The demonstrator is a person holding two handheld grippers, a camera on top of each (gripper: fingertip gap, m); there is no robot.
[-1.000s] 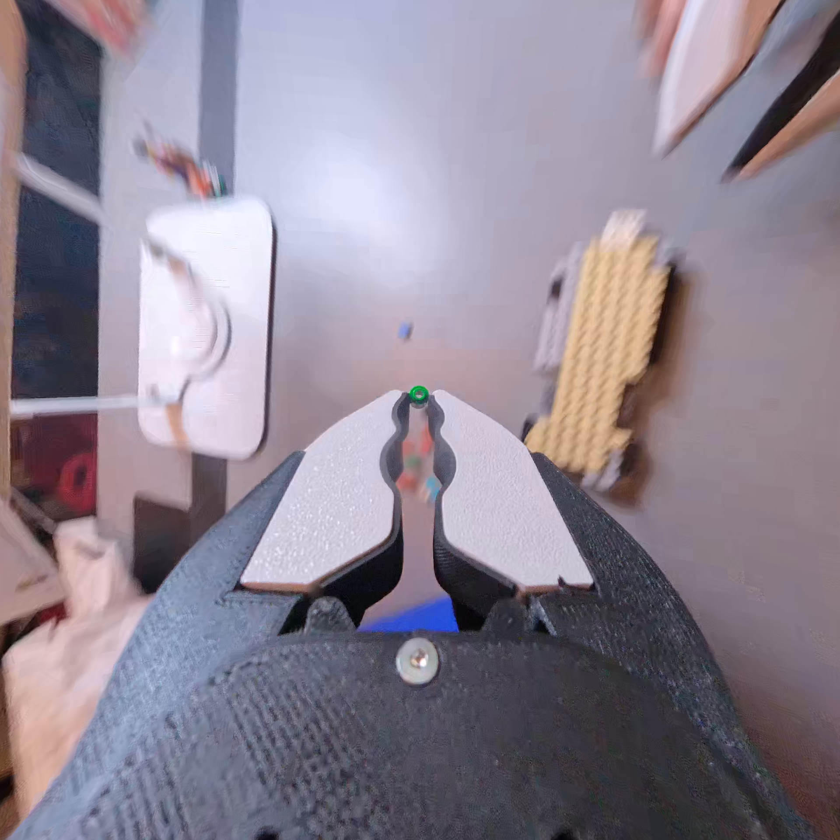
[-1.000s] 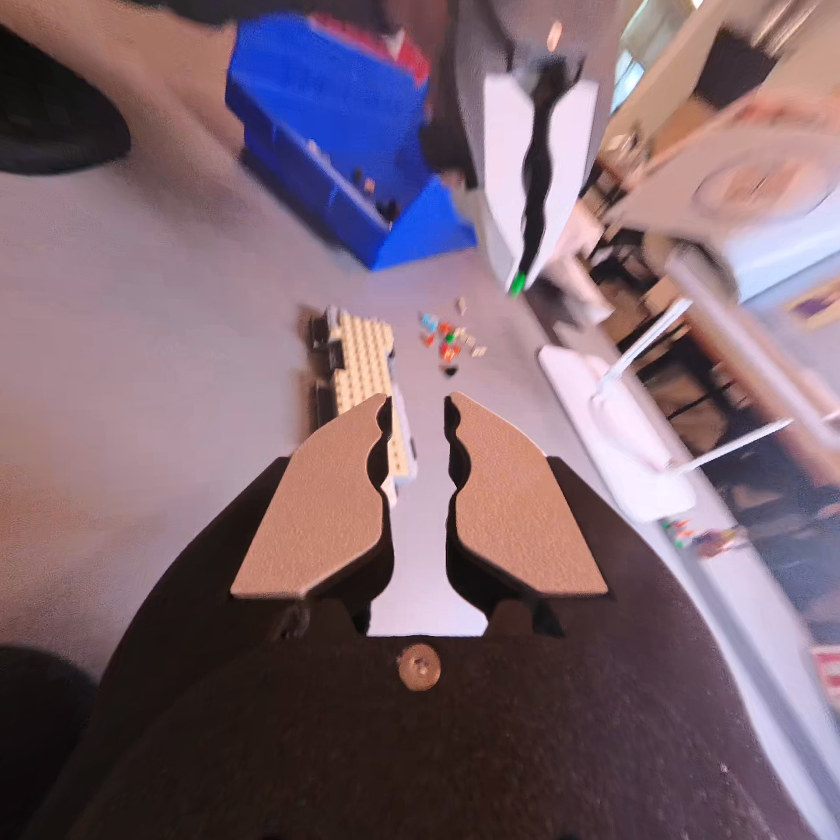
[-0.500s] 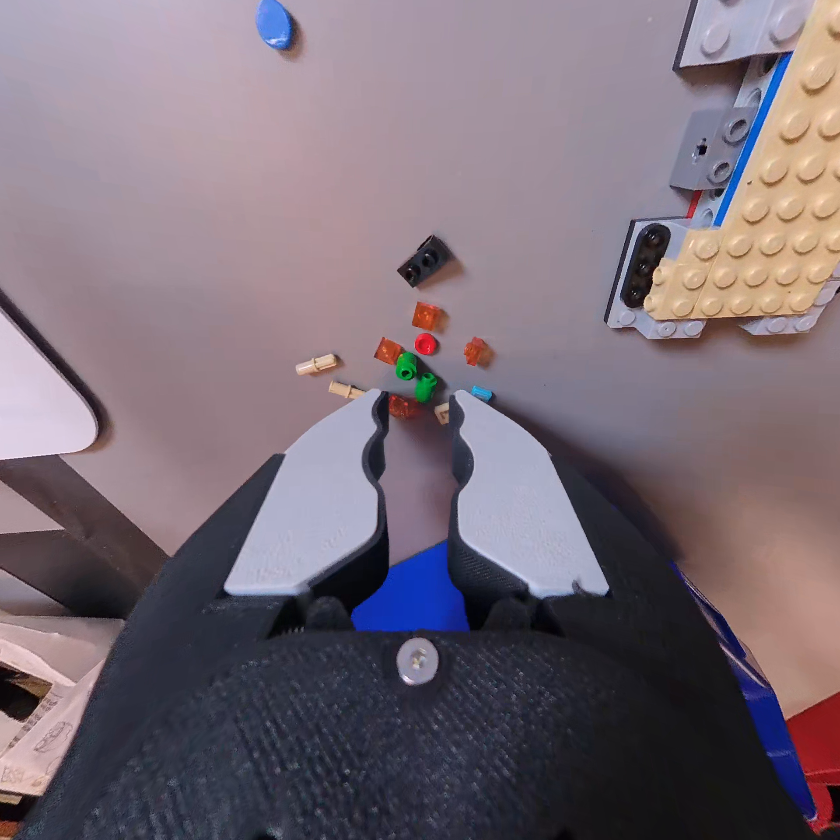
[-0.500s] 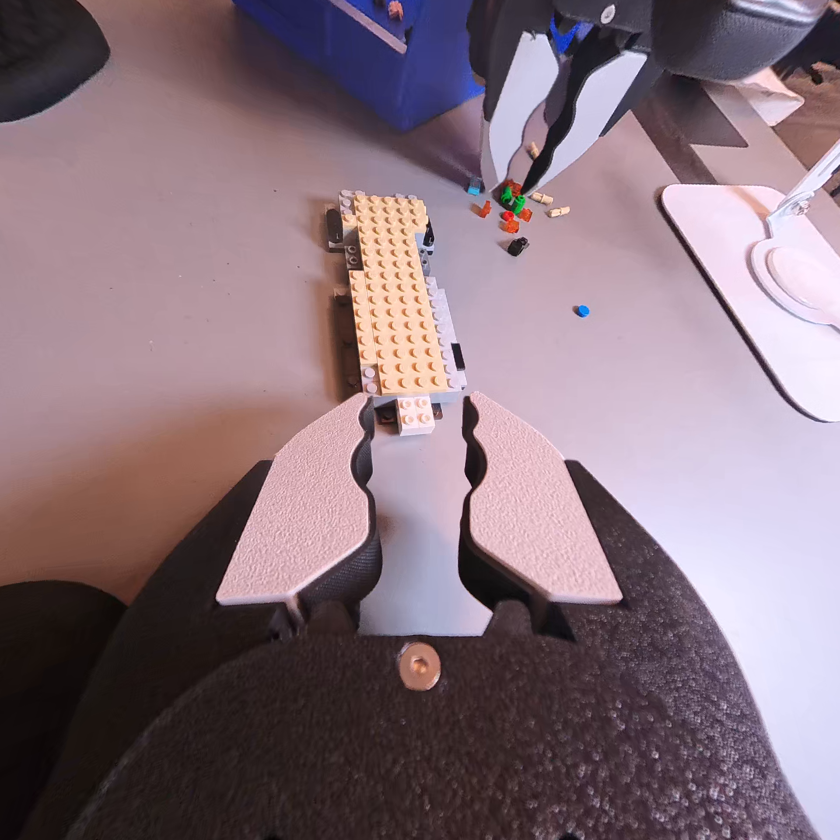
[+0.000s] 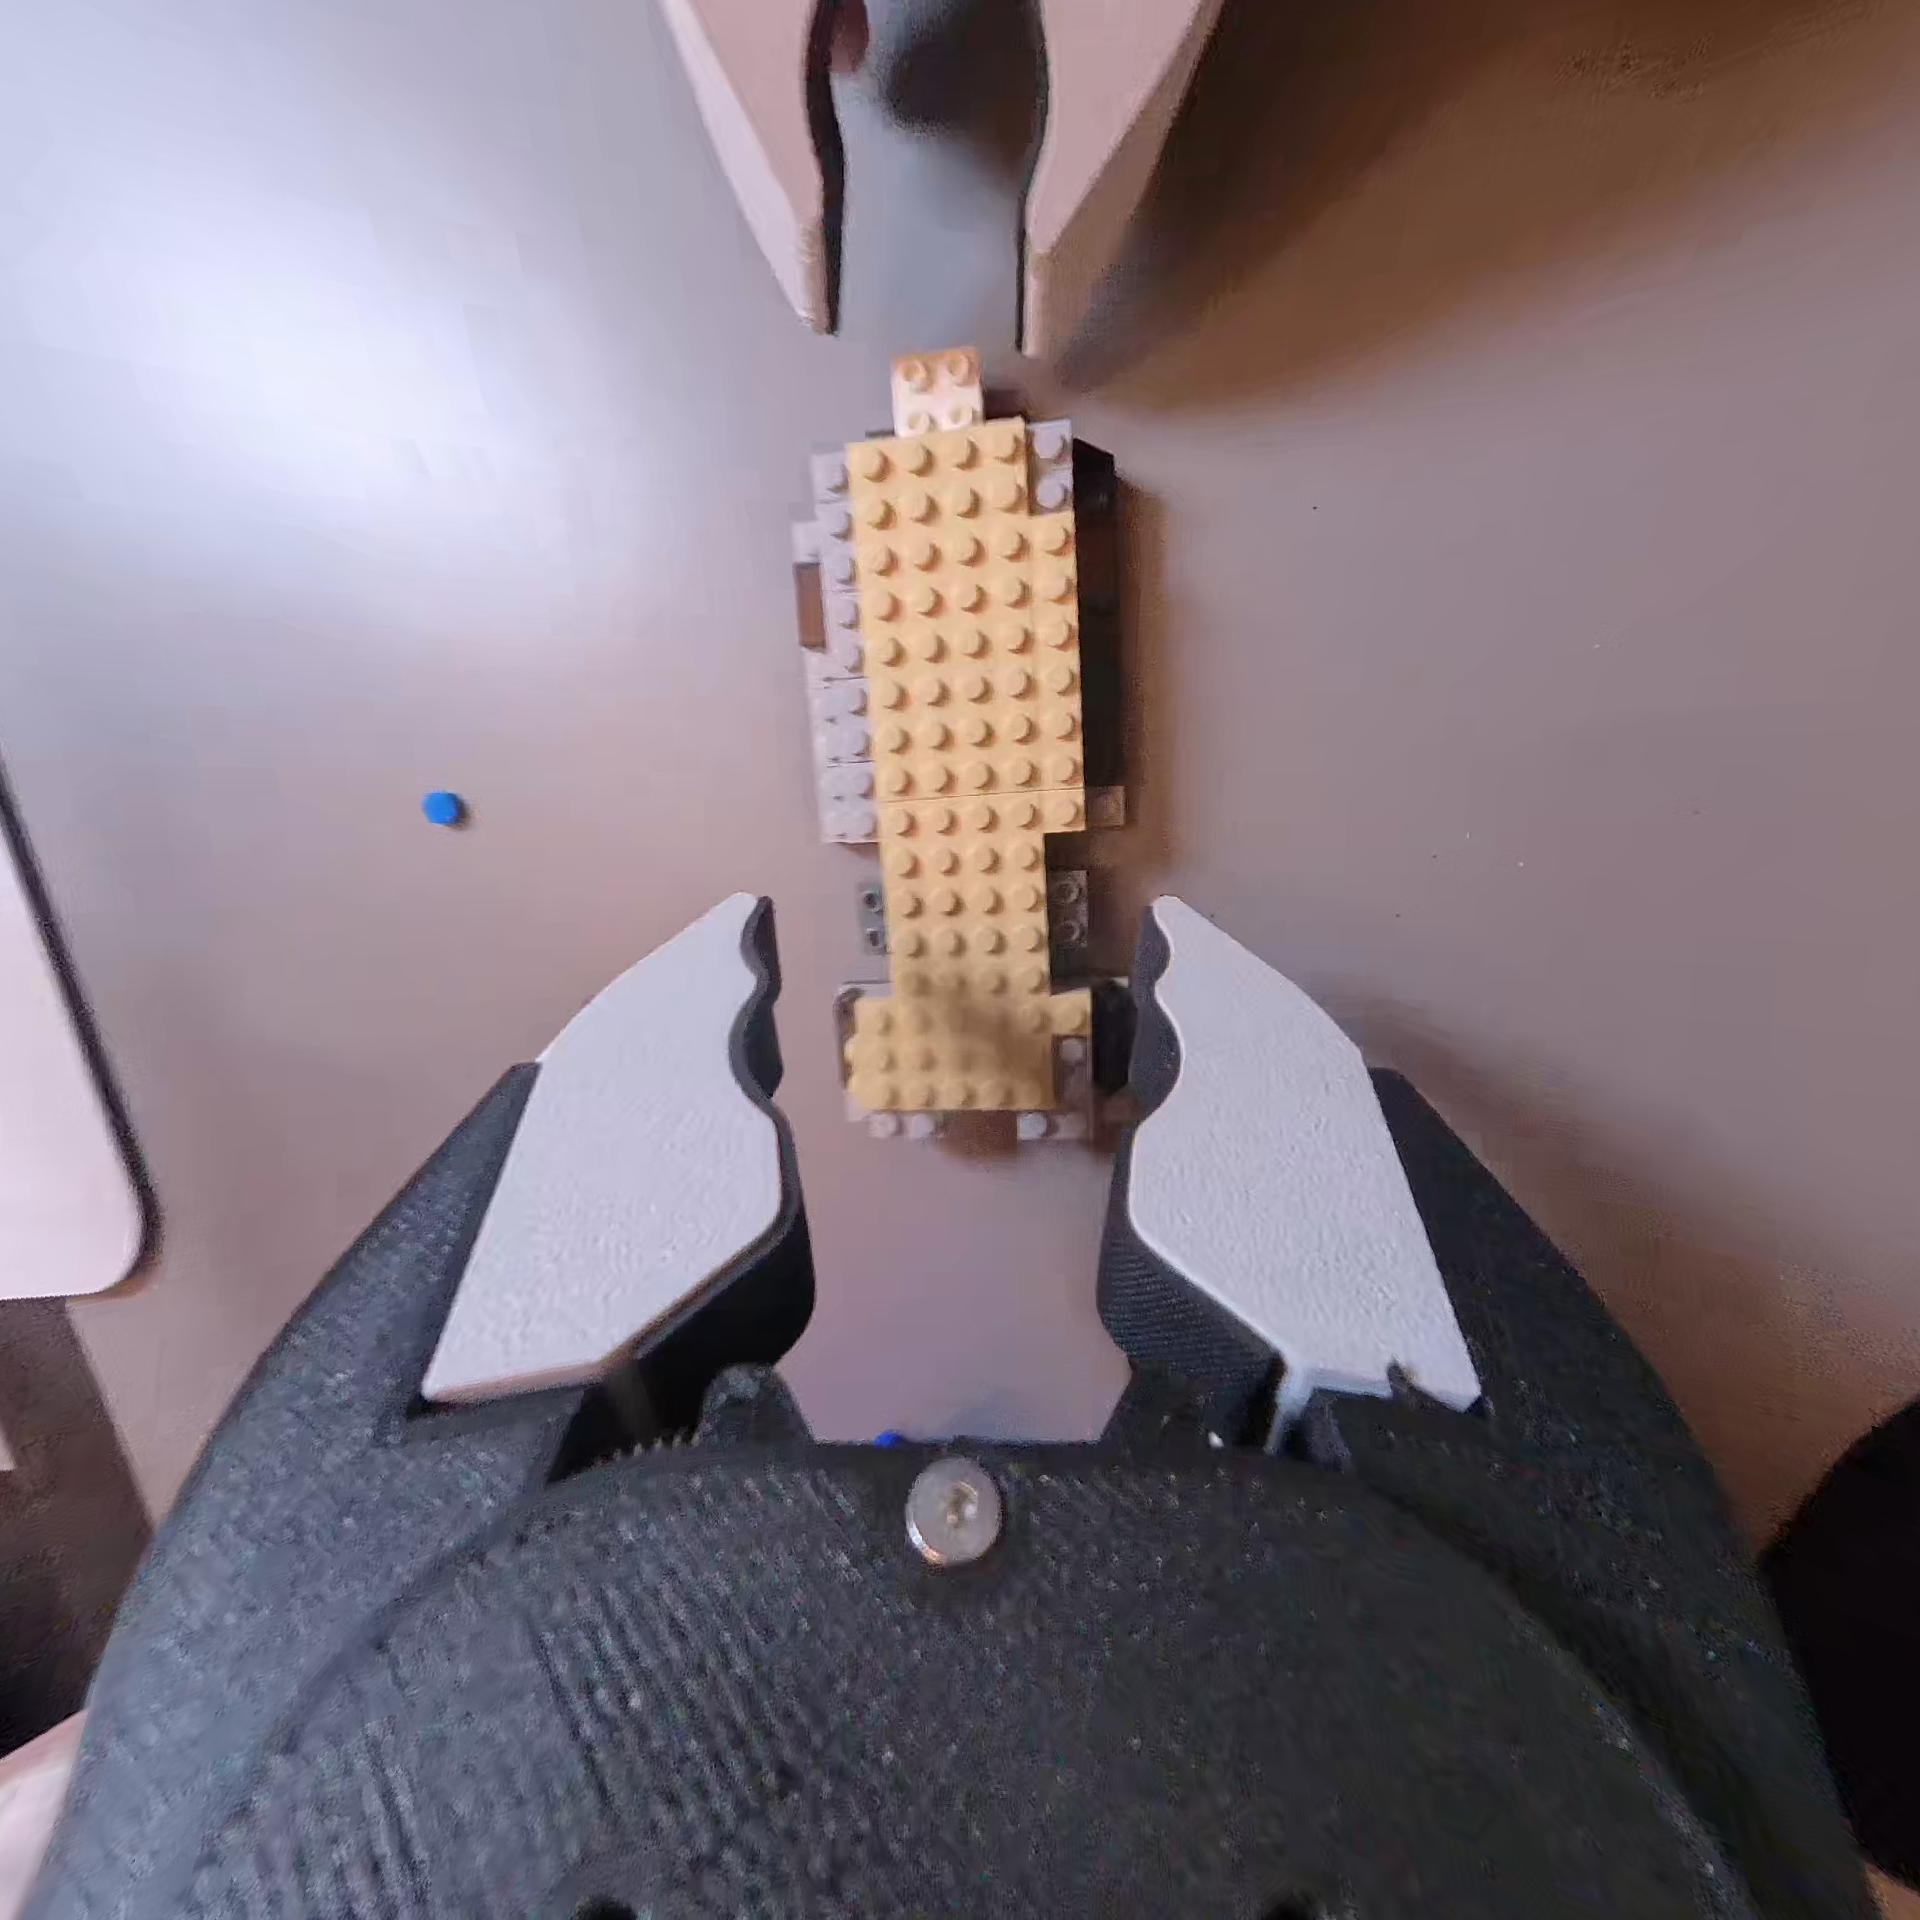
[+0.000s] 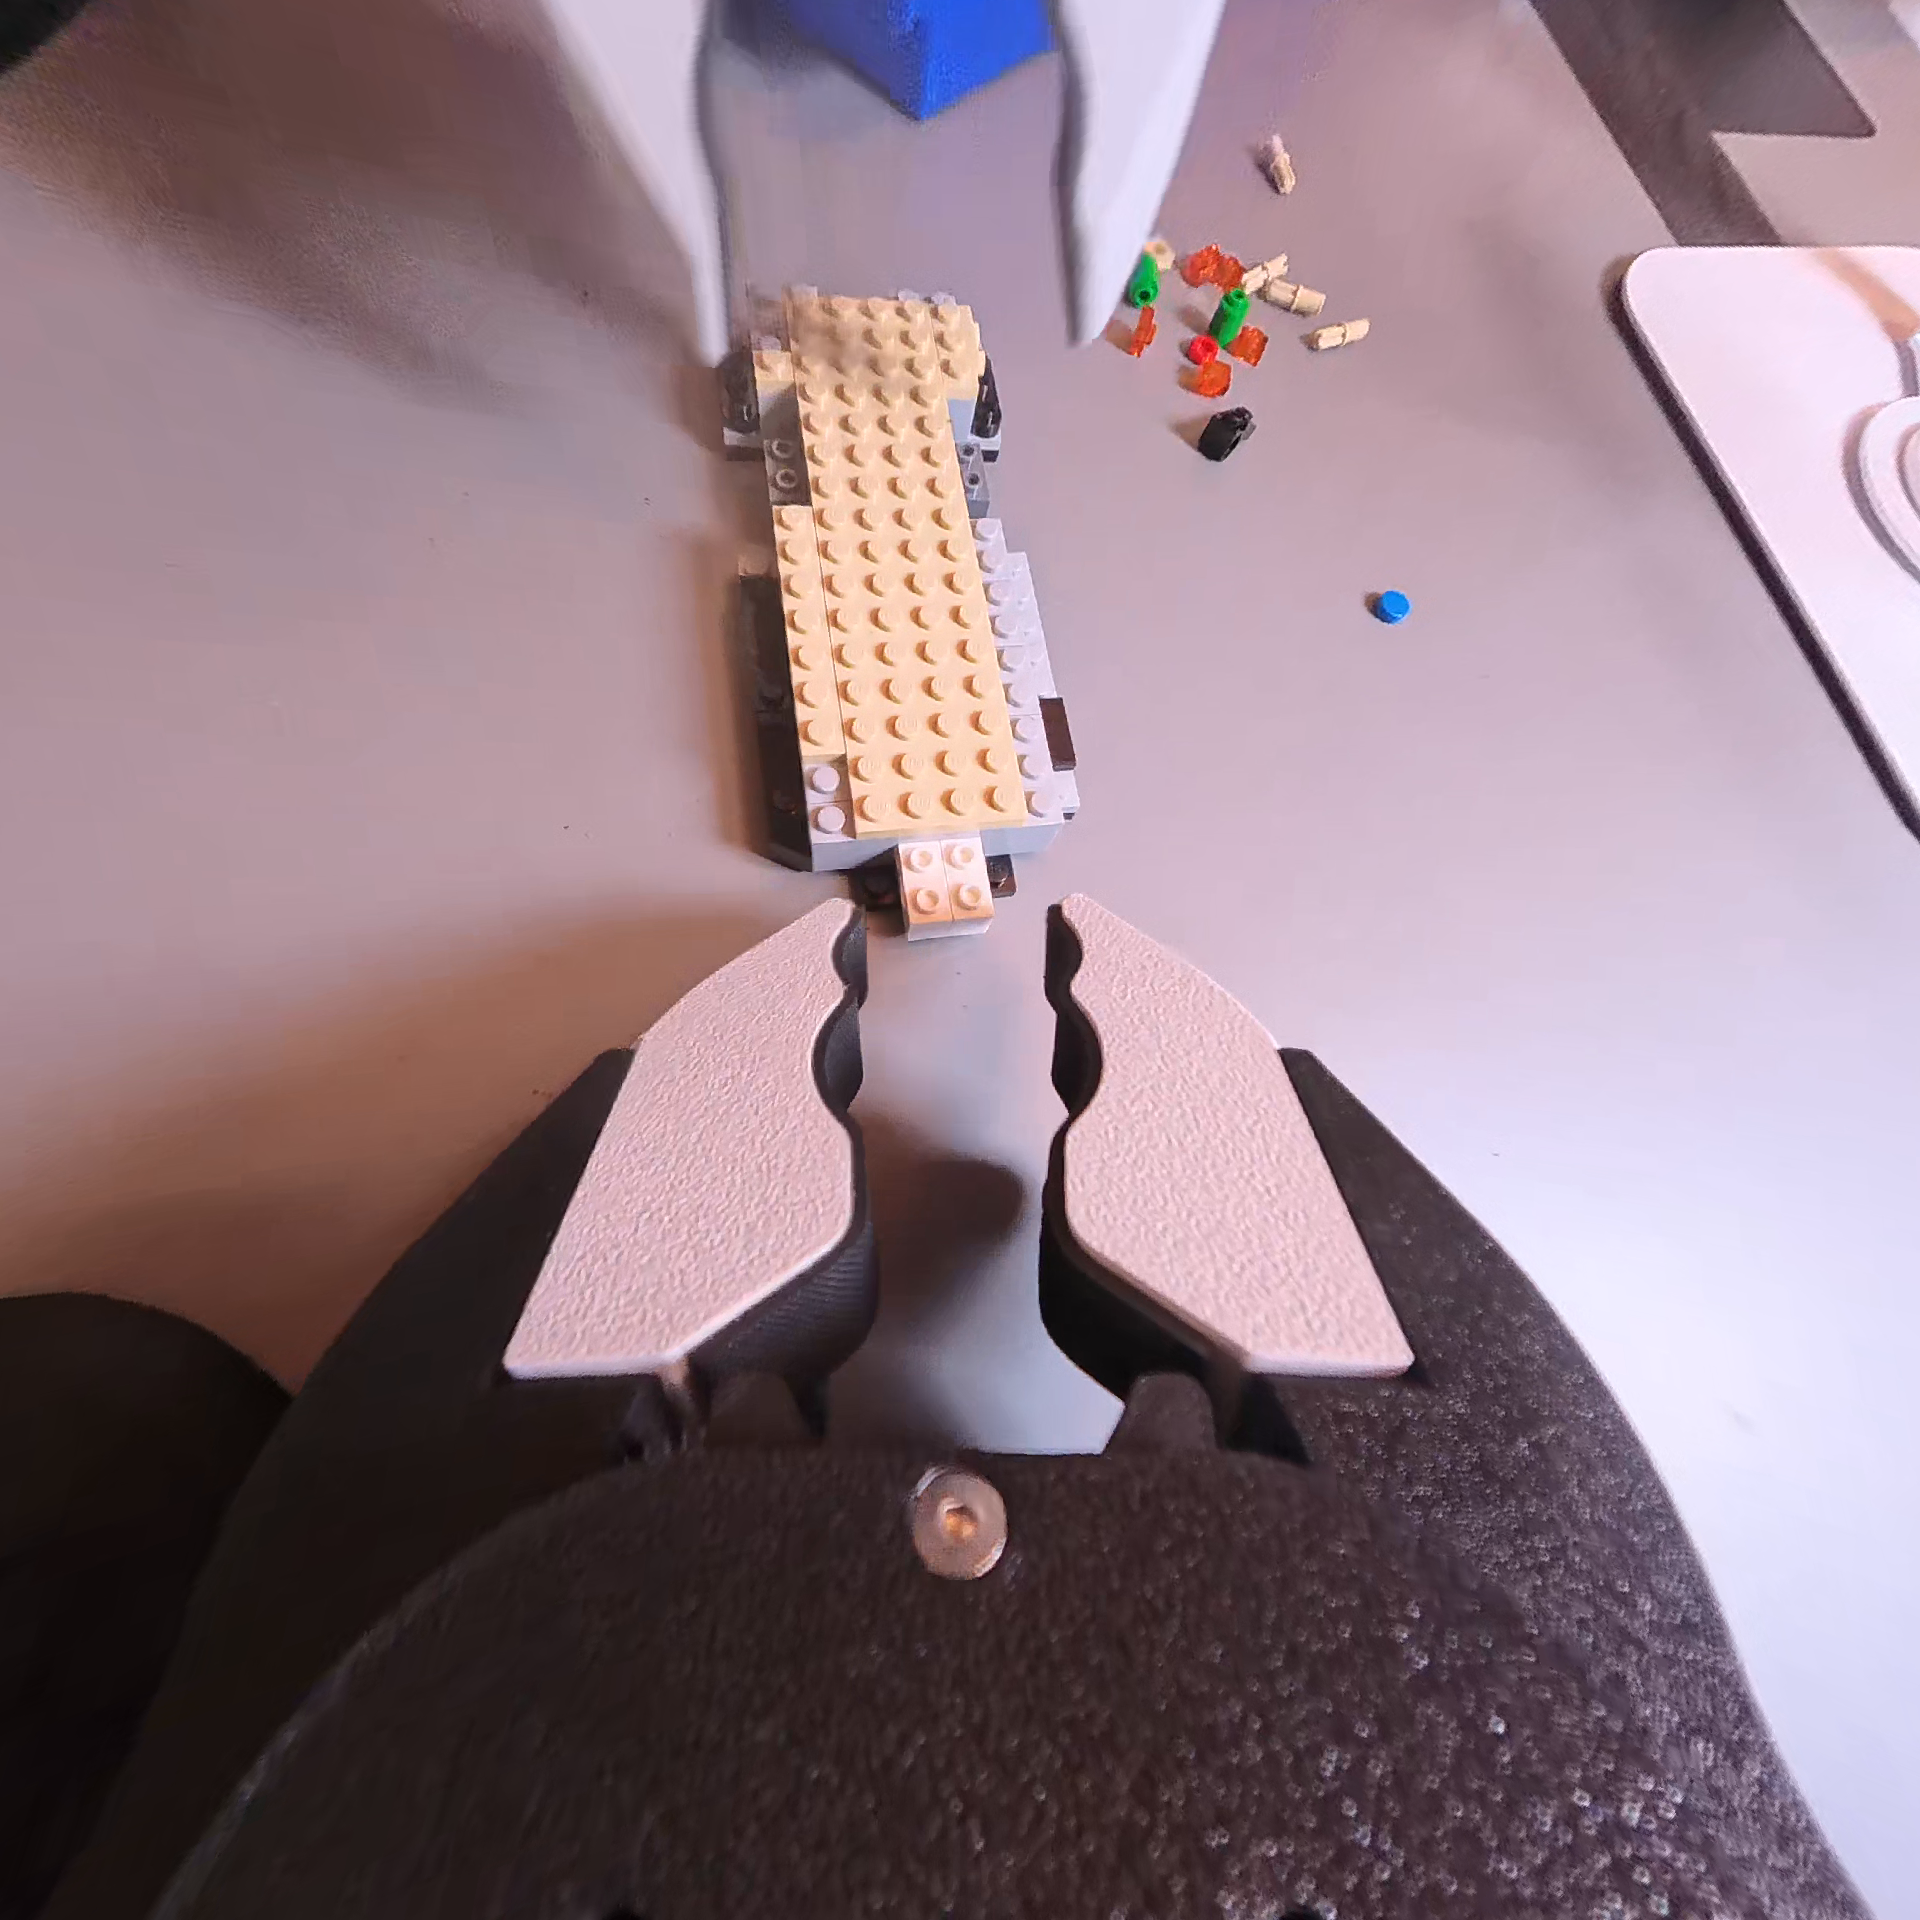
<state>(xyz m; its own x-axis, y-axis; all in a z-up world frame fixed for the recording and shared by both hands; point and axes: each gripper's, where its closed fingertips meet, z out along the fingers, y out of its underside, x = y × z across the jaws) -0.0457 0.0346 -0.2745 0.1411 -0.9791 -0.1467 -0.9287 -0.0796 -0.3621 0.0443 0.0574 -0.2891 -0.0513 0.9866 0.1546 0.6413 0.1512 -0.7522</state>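
Two grippers now face each other along one long tan studded brick build with grey and black edging [image 5: 966, 644], which lies flat on the grey table [image 6: 416, 623]. Half a second ago the left gripper [image 5: 956, 914] hung over the scatter of small orange, green, red and beige pieces [image 6: 1216, 322] with its jaws narrow. It has since swung across to the build and spread wide, so the loose pieces lie off to one side, untouched.

The left gripper now holds nothing. The stepped end of the build stands between its fingers, with clear table showing beside one finger [image 5: 665, 1091]. The other finger sits just beside the build's black edge piece, and contact there cannot be told. It points down steeply, nearly square to the table.

The right gripper [image 6: 956, 914] has edged closer to the opposite end. Its jaws stand moderately apart and empty, with the fingertips just short of the small white four-stud plate [image 6: 945, 883] that juts from the build. It leans in at a shallower slant, in line with the build's length.

A small blue round stud [image 6: 1389, 606] lies alone between the build and a white rounded base plate [image 6: 1766, 416].
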